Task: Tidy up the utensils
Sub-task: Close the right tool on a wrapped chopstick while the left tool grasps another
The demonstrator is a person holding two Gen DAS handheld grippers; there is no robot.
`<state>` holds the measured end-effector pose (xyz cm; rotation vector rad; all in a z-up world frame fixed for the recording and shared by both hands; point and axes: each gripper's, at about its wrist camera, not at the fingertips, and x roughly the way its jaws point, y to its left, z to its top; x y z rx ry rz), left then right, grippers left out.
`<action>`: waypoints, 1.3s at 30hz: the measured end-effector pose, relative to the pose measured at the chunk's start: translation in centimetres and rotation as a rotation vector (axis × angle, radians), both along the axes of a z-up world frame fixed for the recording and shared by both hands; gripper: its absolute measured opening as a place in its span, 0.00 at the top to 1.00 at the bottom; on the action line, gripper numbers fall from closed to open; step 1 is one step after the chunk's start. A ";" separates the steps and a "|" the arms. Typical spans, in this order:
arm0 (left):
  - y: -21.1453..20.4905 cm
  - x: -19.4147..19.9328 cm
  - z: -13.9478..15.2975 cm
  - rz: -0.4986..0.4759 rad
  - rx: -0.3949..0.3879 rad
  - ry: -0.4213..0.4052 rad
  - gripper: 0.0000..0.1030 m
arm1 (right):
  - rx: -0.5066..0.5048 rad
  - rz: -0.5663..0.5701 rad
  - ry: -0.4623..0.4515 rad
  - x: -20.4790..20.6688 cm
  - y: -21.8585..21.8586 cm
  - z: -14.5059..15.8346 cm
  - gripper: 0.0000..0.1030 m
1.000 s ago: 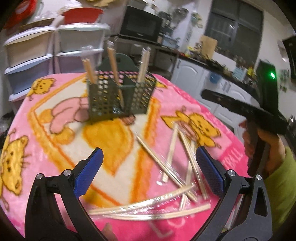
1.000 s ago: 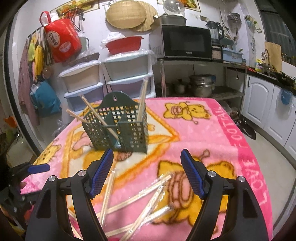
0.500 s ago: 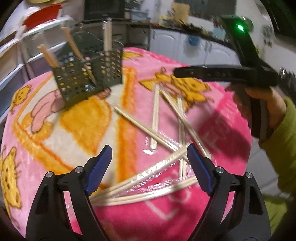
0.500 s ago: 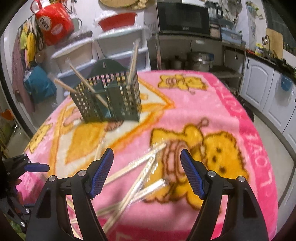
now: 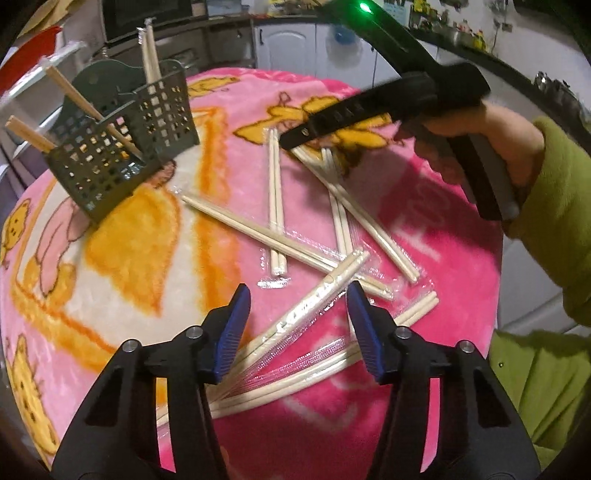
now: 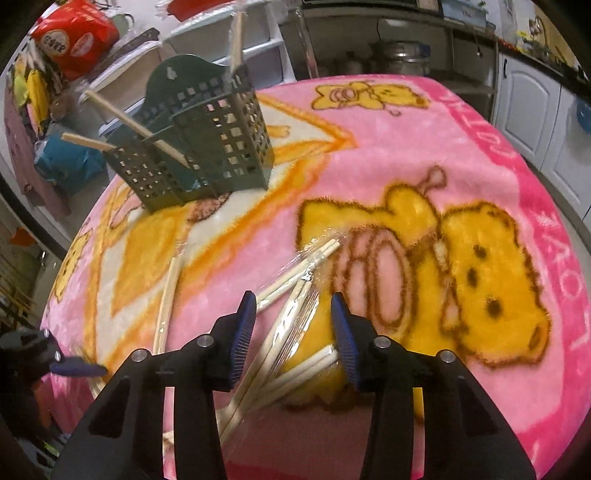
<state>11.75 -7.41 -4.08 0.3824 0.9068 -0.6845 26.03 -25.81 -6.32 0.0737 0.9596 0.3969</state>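
Observation:
Several pairs of plastic-wrapped wooden chopsticks [image 5: 317,291] lie scattered on a pink cartoon blanket [image 5: 122,258]. A dark green perforated utensil basket [image 5: 122,144] stands at the far left with a few chopsticks upright in it; it also shows in the right wrist view [image 6: 199,147]. My left gripper [image 5: 297,317] is open, low over one wrapped pair that lies between its fingers. My right gripper [image 6: 291,325] is open, low over another wrapped pair [image 6: 291,314] between its fingers. The right gripper's black body [image 5: 388,99] shows in the left wrist view.
White plastic drawers [image 6: 229,40] and a red bag [image 6: 77,33] stand behind the basket. White kitchen cabinets [image 6: 528,92] and a shelf with pots are at the right. The blanket's edge drops off near both grippers.
Both grippers have dropped down and forward toward the scattered chopsticks, each now straddling a wrapped pair, with jaws narrower than before. The basket has not moved.

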 end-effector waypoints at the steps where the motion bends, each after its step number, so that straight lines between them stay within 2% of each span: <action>1: -0.1 0.0 -0.1 -0.006 0.002 0.007 0.57 | 0.001 0.000 0.009 0.3 0.0 -0.1 0.63; 10: -1.2 0.0 -0.6 -0.044 0.027 0.022 0.58 | 0.030 -0.012 0.083 2.3 -0.1 -1.3 0.69; 12: -1.6 0.0 -0.6 -0.060 0.034 0.023 0.63 | 0.036 -0.018 0.084 2.5 -0.2 -1.3 0.77; 15: -2.2 0.3 -0.8 -0.078 0.052 0.024 0.66 | 0.049 -0.022 0.086 2.7 -0.4 -1.2 0.83; 20: -2.6 0.7 -1.0 -0.101 0.066 0.040 0.71 | 0.040 -0.022 0.084 2.9 -0.4 -1.2 0.87; 27: -3.2 1.0 -1.0 -0.145 0.090 0.053 0.87 | 0.036 -0.020 0.062 2.7 -0.5 -0.5 0.94; 33: -3.1 1.0 -1.1 -0.138 0.147 0.041 0.92 | 0.035 -0.009 0.032 2.4 -0.4 0.7 0.94; 36: -2.3 1.6 -0.5 -0.110 0.136 0.032 0.92 | 0.049 0.005 0.009 2.2 -0.4 1.7 0.94; 39: -1.5 2.1 0.6 -0.084 0.090 0.021 0.92 | 0.068 0.019 -0.027 1.8 -0.2 2.9 0.95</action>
